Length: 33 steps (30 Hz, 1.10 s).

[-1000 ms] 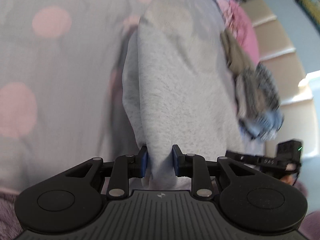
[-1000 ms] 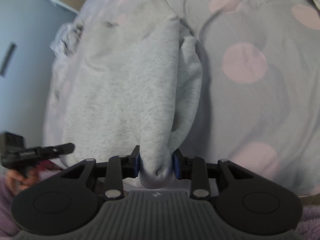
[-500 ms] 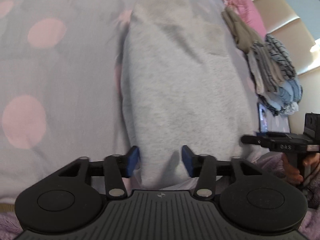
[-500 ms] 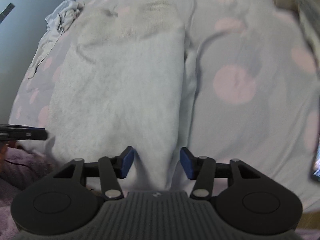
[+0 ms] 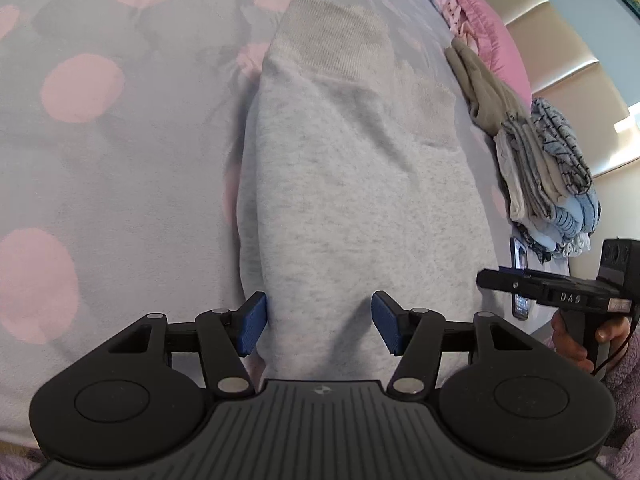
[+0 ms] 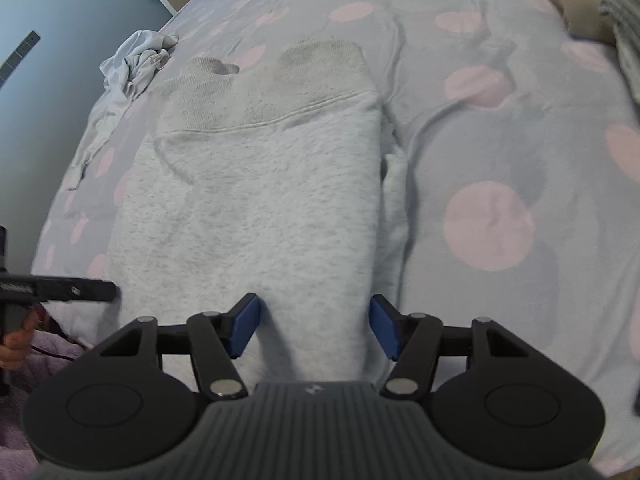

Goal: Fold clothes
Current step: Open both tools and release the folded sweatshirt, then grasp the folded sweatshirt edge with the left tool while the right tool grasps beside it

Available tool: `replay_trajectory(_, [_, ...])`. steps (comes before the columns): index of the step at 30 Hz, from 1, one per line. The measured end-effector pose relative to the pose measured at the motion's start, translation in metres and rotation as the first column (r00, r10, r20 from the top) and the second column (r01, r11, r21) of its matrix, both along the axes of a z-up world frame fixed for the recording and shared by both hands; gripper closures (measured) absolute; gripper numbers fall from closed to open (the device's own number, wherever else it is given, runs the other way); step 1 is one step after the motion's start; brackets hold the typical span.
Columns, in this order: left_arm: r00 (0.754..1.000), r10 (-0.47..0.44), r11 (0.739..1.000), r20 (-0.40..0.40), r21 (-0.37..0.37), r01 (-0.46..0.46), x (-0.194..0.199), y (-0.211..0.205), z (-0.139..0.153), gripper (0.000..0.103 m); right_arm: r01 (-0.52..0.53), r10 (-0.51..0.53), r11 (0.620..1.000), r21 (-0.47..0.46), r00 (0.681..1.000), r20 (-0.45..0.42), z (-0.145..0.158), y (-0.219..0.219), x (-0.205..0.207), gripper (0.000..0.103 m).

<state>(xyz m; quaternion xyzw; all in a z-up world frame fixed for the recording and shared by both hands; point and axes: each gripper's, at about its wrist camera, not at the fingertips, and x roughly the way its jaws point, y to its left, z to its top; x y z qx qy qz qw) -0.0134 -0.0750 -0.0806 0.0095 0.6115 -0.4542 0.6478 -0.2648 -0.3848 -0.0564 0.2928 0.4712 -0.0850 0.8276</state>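
Now | bedspread: grey, pink dots | sweatshirt lying flat | left claw opening, right claw wide

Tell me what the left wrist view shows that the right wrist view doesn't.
Only the left wrist view: a pink pillow and a phone past the stack's near end. Only the right wrist view: a crumpled white garment near the bed's far edge. Both: the grey sweatshirt lying flat on the dotted bedspread, the stack of folded clothes, and each gripper, left with jaws opening and right, with sweatshirt fabric between unpressed pads.
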Motion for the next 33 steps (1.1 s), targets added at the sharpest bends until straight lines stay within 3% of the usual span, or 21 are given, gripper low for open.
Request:
replay_trajectory(1, [1.000, -0.005, 1.000, -0.009, 0.006, 0.005, -0.001, -0.001, -0.003, 0.052, 0.001, -0.001, 1.000, 0.010, 1.000, -0.003, -0.002, 0.000, 0.001, 0.044])
replay_trajectory(3, [1.000, -0.017, 1.000, -0.016, 0.013, 0.017, -0.002, -0.002, -0.006, 0.056, 0.002, -0.002, 1.000, 0.010, 1.000, -0.016, -0.005, 0.002, 0.002, 0.050])
replay_trajectory(7, [1.000, -0.020, 1.000, -0.022, -0.005, 0.020, 0.000, 0.002, -0.001, 0.070, 0.021, -0.021, 1.000, 0.016, 1.000, -0.002, -0.001, 0.001, -0.001, 0.074])
replay_trajectory(13, [0.998, -0.037, 0.998, -0.047, -0.054, 0.035, 0.001, 0.007, 0.006, 0.094, 0.027, -0.028, 0.998, 0.061, 0.999, 0.018, 0.004, -0.002, -0.009, 0.090])
replay_trajectory(18, [0.993, -0.051, 0.992, -0.106, -0.118, 0.039, 0.000, 0.023, 0.019, 0.095, 0.019, -0.029, 0.986, 0.165, 0.998, 0.058, 0.023, -0.005, -0.034, 0.091])
replay_trajectory(22, [0.989, -0.058, 0.996, -0.133, -0.078, 0.048, 0.000, 0.022, 0.009, 0.095, 0.061, -0.062, 0.973, 0.223, 0.998, -0.003, 0.008, -0.010, -0.039, 0.090])
replay_trajectory(30, [0.991, -0.064, 0.998, -0.120, 0.003, 0.065, 0.007, 0.006, -0.013, 0.094, 0.072, -0.059, 0.981, 0.179, 0.995, -0.075, -0.018, -0.010, -0.014, 0.089])
replay_trajectory(32, [0.992, -0.059, 0.998, -0.112, 0.006, 0.060, 0.005, 0.006, -0.013, 0.092, 0.069, -0.057, 0.986, 0.152, 0.995, -0.080, -0.016, -0.007, -0.012, 0.082])
replay_trajectory(33, [0.993, -0.055, 0.998, -0.107, 0.007, 0.056, 0.003, 0.007, -0.012, 0.089, 0.070, -0.059, 0.989, 0.132, 0.995, -0.083, -0.014, -0.005, -0.012, 0.072])
